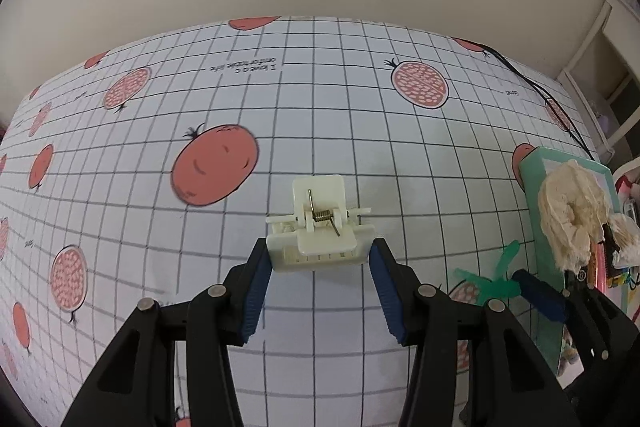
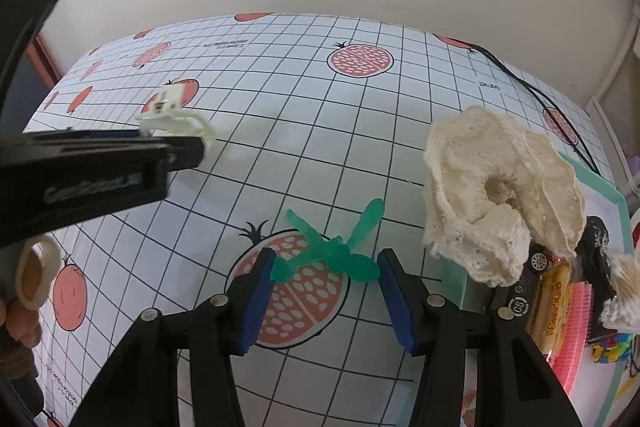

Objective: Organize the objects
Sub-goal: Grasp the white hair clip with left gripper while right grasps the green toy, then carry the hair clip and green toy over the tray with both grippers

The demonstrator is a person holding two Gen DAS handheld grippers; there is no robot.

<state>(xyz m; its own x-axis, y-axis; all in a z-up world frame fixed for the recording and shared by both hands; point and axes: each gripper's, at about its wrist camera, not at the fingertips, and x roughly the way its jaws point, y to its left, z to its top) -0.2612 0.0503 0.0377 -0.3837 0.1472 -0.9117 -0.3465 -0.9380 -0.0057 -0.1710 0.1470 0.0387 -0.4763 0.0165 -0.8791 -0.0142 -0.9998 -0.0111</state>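
A white hair claw clip (image 1: 320, 239) is pinched between the blue pads of my left gripper (image 1: 322, 255). In the right wrist view the same white clip (image 2: 172, 119) hangs above the checked tablecloth, casting a faint shadow. A green dragonfly-shaped piece (image 2: 332, 247) lies on a pomegranate print between the fingers of my right gripper (image 2: 326, 261), which is open; its wing tips come close to both pads. From the left wrist view the green dragonfly (image 1: 492, 279) lies just off a blue fingertip (image 1: 536, 291) of the right gripper.
A teal box (image 2: 616, 203) at the right edge holds a cream lace scrunchie (image 2: 500, 195), a toy car, a snack packet and a pink comb. A black cable (image 2: 532, 91) runs across the far right of the tablecloth. A hand (image 2: 20, 315) holds the left gripper.
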